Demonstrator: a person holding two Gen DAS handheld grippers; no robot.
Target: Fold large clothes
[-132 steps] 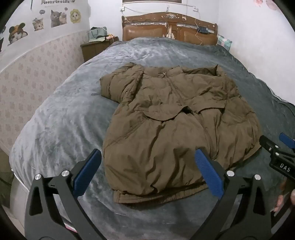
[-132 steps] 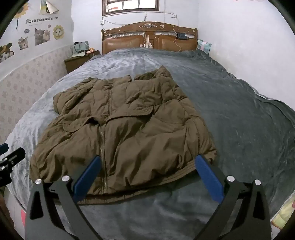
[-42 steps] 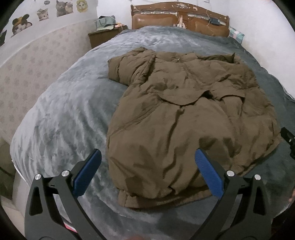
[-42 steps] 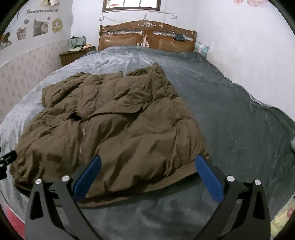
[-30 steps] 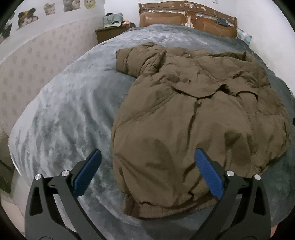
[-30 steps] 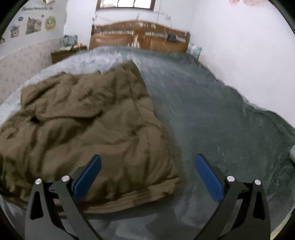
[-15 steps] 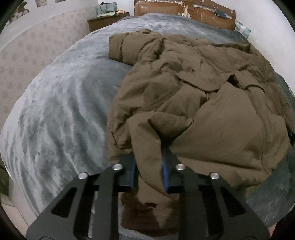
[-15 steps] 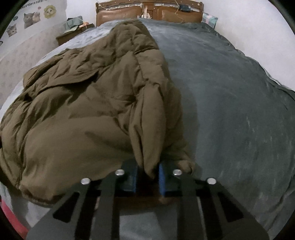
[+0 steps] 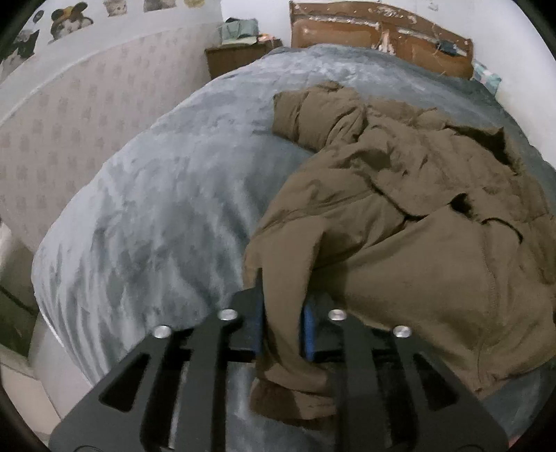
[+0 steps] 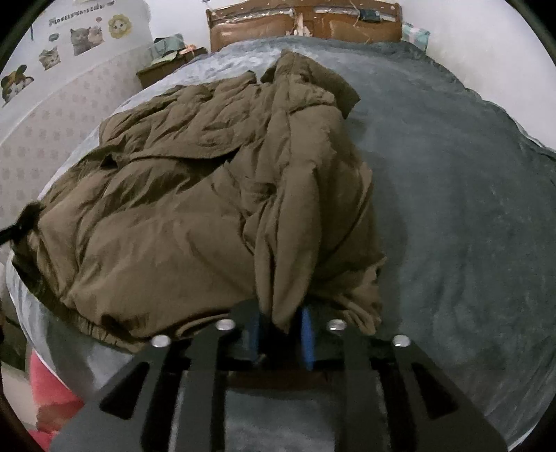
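An olive-brown padded jacket (image 9: 417, 215) lies on a grey blanket-covered bed (image 9: 156, 208). My left gripper (image 9: 283, 327) is shut on the jacket's near left hem corner, with fabric bunched between its blue pads. My right gripper (image 10: 281, 328) is shut on the near right hem corner of the jacket (image 10: 194, 194), lifting it into a ridge. The far sleeves and collar stay on the bed. The hem hangs down behind both grippers.
A wooden headboard (image 10: 305, 24) stands at the far end. A nightstand (image 9: 239, 55) with items sits at the far left by the papered wall. The bed's left edge (image 9: 52, 313) drops off nearby. The bed (image 10: 469, 208) right of the jacket is bare blanket.
Both grippers went from open above the hem to shut on its two corners. Since then they have lifted slightly and the jacket's near edge has bunched up toward the headboard.
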